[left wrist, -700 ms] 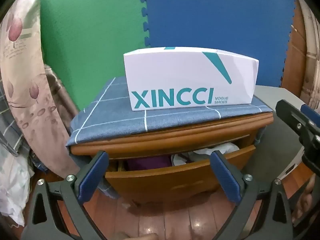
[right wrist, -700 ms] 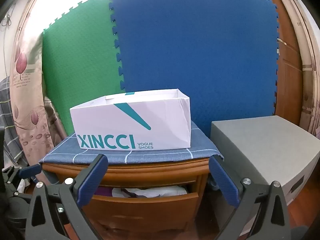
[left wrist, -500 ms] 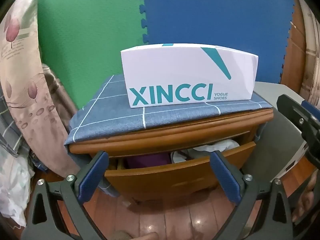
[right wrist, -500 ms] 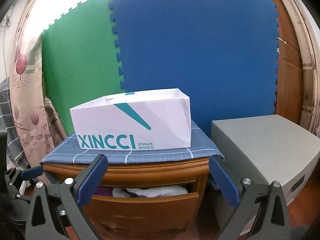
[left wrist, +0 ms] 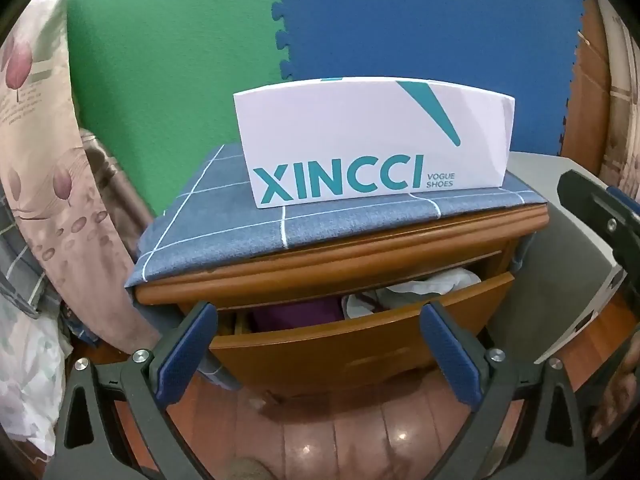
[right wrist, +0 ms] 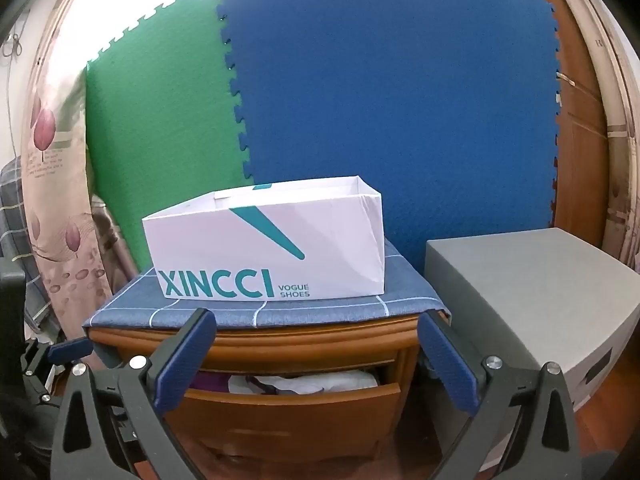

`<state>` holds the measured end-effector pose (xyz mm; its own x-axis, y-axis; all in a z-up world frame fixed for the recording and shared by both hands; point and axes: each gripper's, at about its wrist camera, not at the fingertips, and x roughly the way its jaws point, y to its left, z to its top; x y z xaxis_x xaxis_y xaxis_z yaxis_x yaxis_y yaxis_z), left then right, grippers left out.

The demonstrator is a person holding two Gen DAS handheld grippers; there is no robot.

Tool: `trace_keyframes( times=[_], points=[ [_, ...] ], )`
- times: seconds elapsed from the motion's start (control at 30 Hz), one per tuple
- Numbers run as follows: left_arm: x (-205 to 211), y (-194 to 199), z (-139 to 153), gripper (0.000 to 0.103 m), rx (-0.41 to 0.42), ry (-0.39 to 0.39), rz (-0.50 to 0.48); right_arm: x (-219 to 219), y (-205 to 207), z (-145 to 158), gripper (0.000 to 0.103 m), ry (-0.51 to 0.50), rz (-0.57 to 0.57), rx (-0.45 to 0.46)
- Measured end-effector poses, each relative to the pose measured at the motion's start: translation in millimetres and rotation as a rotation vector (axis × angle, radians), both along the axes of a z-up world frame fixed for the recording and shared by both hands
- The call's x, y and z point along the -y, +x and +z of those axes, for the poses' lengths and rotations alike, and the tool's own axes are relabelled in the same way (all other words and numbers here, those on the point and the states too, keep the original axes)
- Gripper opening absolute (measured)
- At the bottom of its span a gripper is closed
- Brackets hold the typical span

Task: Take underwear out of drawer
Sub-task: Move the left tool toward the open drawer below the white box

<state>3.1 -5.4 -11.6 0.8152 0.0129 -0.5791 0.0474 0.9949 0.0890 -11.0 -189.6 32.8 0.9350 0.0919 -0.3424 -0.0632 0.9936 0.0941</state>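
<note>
A wooden nightstand has its top drawer [left wrist: 360, 340] [right wrist: 296, 404] pulled partly out. Inside lie a purple garment [left wrist: 296, 314] [right wrist: 210, 382] on the left and white underwear [left wrist: 420, 284] [right wrist: 316, 382] on the right. My left gripper [left wrist: 318, 344] stands open just in front of the drawer front, nothing between its blue pads. My right gripper [right wrist: 316, 360] is also open and empty, a little farther back and facing the nightstand. The right gripper's black frame [left wrist: 600, 220] shows at the right edge of the left wrist view.
An open white XINCCI shoe box [left wrist: 372, 152] [right wrist: 264, 248] sits on a blue checked cloth [left wrist: 224, 232] covering the nightstand top. A grey box [right wrist: 532, 296] stands to the right. Floral curtain [left wrist: 44, 184] and bedding hang at left. Green and blue foam mats [right wrist: 360, 100] back the scene. Wooden floor [left wrist: 340, 432] below.
The left gripper has edged a little closer to the nightstand, which now looks slightly larger. The right wrist view is almost unchanged. Both grippers stay open.
</note>
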Motion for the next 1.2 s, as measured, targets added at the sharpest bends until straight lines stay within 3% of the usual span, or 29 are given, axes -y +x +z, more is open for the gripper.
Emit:
trace_keyframes(
  times=[0.97, 1.2],
  points=[
    [-0.5, 3.5, -1.8, 0.101, -0.043, 0.003, 0.008, 2.9, 3.2, 0.1, 0.103, 0.008, 0.000, -0.012],
    [-1.7, 5.1, -1.8, 0.101, -0.055, 0.003, 0.012, 7.7, 11.5, 26.0, 0.103, -0.049, 0.039, 0.042]
  ],
)
